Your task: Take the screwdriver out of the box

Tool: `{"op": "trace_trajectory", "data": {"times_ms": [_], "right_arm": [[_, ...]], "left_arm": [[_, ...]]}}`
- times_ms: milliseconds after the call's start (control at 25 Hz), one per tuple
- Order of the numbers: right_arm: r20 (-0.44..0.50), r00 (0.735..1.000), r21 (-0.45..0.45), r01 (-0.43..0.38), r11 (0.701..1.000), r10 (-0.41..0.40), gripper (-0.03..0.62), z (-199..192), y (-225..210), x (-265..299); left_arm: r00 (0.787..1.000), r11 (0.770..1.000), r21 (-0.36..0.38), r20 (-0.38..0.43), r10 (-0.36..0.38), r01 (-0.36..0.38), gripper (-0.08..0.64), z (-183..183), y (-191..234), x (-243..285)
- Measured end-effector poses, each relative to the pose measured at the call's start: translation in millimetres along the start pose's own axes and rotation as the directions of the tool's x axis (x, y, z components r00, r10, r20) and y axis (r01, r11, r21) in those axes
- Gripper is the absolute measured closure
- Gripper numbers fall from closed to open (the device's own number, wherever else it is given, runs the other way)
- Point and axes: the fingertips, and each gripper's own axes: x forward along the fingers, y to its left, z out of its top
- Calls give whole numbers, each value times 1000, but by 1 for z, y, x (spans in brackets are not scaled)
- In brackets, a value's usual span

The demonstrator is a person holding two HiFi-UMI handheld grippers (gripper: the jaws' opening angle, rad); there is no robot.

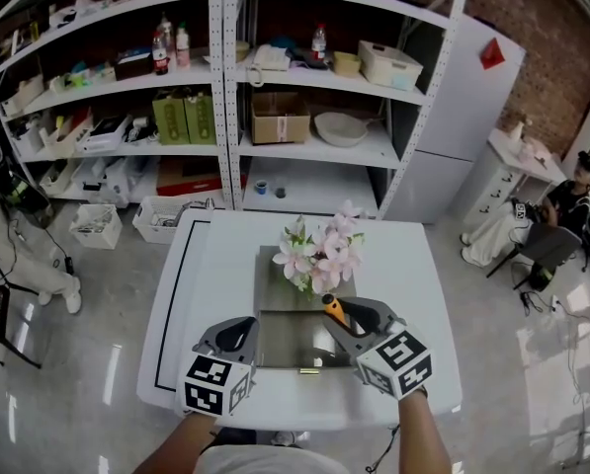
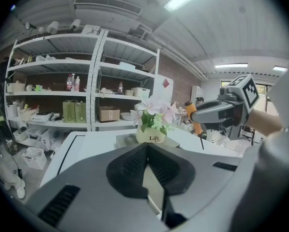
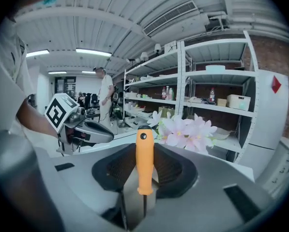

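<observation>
Nearest, the left gripper (image 1: 237,336) was clenched on nothing, while the right gripper (image 1: 354,319) grasped the screwdriver (image 1: 332,309) by its orange handle, above the box (image 1: 290,342) on the worktop (image 1: 215,265). That smooth handle could slip through the jaws, or the hanging shaft could swing into the flowers (image 1: 319,255) just beyond. Both grippers covered much of the box, so its contents could not be made out.
</observation>
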Motion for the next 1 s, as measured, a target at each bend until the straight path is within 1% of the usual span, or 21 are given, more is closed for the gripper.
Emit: {"op": "trace_trajectory", "data": {"times_ms": [160, 280, 400, 520, 640, 760, 1000], "right_arm": [[57, 997, 23, 51, 998, -52, 474, 6, -9, -24], [97, 990, 57, 95, 994, -100, 474, 9, -17, -41], [137, 980, 100, 134, 986, -147, 474, 8, -24, -57], [174, 964, 153, 177, 972, -203, 474, 4, -33, -72], [184, 951, 197, 214, 957, -250, 474, -3, -41, -82], [183, 941, 218, 244, 945, -285, 474, -9, -47, -90], [179, 938, 229, 254, 940, -297, 474, -15, -51, -94]], "left_arm": [[1000, 1000, -1, 18, 9, -9, 557, 5, -6, 1], [999, 1000, -5, 28, 17, -17, 557, 10, -8, 0], [999, 1000, -6, 35, 23, -23, 557, 12, -12, 1], [999, 1000, -4, 39, 27, -27, 557, 12, -16, 1], [999, 999, -4, 43, 33, -33, 557, 14, -20, 1], [998, 999, -2, 48, 36, -36, 557, 16, -25, 1], [998, 999, -3, 49, 39, -39, 557, 16, -28, 1]]}}
